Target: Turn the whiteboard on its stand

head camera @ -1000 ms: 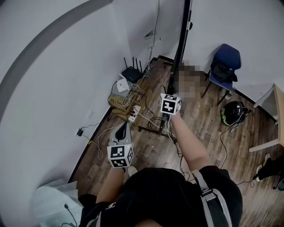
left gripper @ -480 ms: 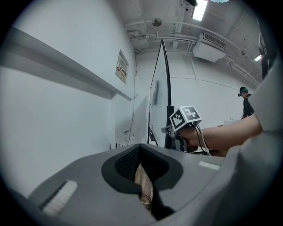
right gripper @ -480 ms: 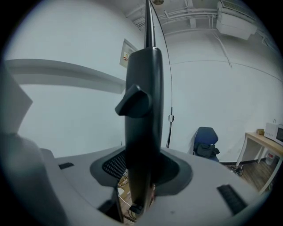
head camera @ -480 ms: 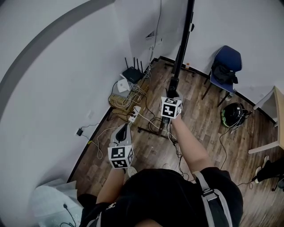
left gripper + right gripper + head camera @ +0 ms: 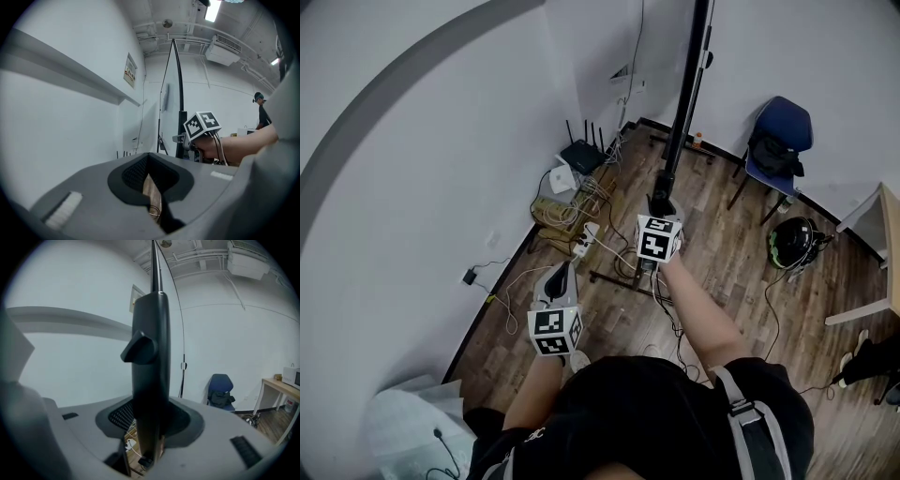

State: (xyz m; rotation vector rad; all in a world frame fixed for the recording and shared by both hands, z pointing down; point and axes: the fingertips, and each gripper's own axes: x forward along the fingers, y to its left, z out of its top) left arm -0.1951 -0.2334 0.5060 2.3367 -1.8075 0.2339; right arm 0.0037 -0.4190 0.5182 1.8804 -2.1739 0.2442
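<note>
The whiteboard point(image 5: 686, 94) stands edge-on, a thin dark line running up from my right gripper point(image 5: 661, 208). In the right gripper view the board's dark frame post point(image 5: 150, 357), with a knob on its left side, fills the gap between the jaws, and the right gripper point(image 5: 147, 427) is shut on it. The left gripper view shows the same edge point(image 5: 180, 117) with the right gripper point(image 5: 187, 140) at its foot. My left gripper point(image 5: 561, 272) hangs lower left, apart from the board. Its jaws point(image 5: 152, 187) are shut with nothing in them.
A white wall with a grey band curves along the left. A router point(image 5: 578, 155), a power strip and a tangle of cables point(image 5: 581, 239) lie at its foot. A blue chair point(image 5: 780, 131), a helmet point(image 5: 792, 239) and a table corner point(image 5: 877, 244) are at the right.
My right gripper has shifted a little lower and nearer to me on the post, and the board's edge leans slightly more to the right. The left gripper has stayed put.
</note>
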